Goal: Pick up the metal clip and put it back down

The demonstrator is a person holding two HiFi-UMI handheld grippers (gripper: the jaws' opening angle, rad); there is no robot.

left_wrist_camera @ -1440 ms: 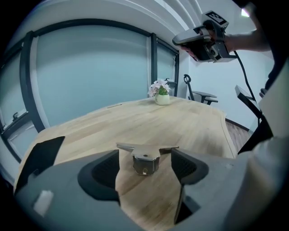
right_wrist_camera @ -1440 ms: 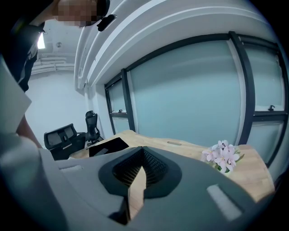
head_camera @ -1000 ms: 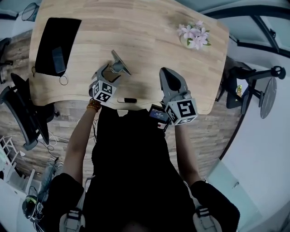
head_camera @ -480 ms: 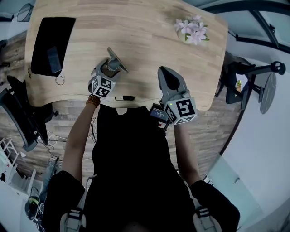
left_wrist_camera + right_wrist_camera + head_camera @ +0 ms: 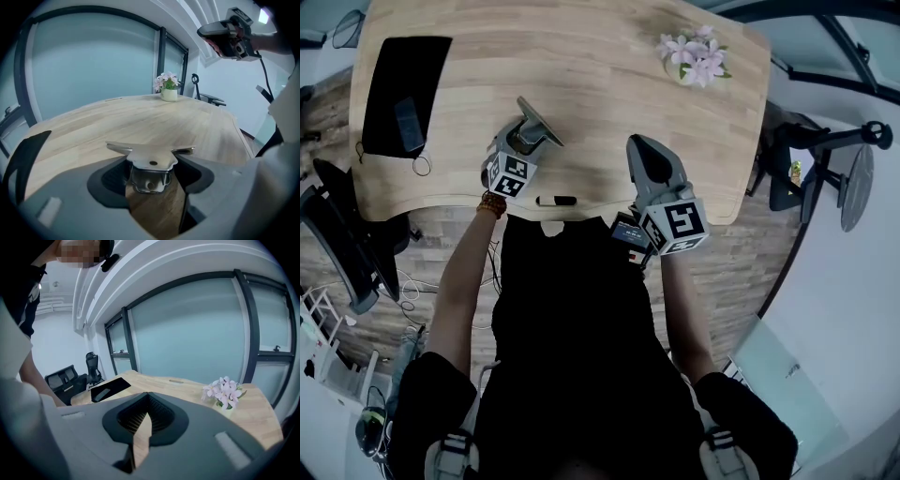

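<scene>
The metal clip (image 5: 539,122) is a silver spring clip with two flat handles spread wide. My left gripper (image 5: 528,131) is shut on it above the wooden table (image 5: 581,75), near the front edge. In the left gripper view the clip (image 5: 150,161) sits pinched between the jaws of the left gripper (image 5: 150,169), handles pointing outward. My right gripper (image 5: 643,155) hangs over the table's front right part. In the right gripper view the right gripper (image 5: 147,397) is shut with nothing in it.
A black mat (image 5: 408,89) with a dark phone (image 5: 408,117) on it lies at the table's left end. A pot of pink flowers (image 5: 692,58) stands at the far right. A dark pen (image 5: 556,201) lies at the front edge. Office chairs (image 5: 811,159) stand beyond the right end.
The head view has shifted slightly. Both grippers keep about the same places over the table, and the clip stays held in the left gripper.
</scene>
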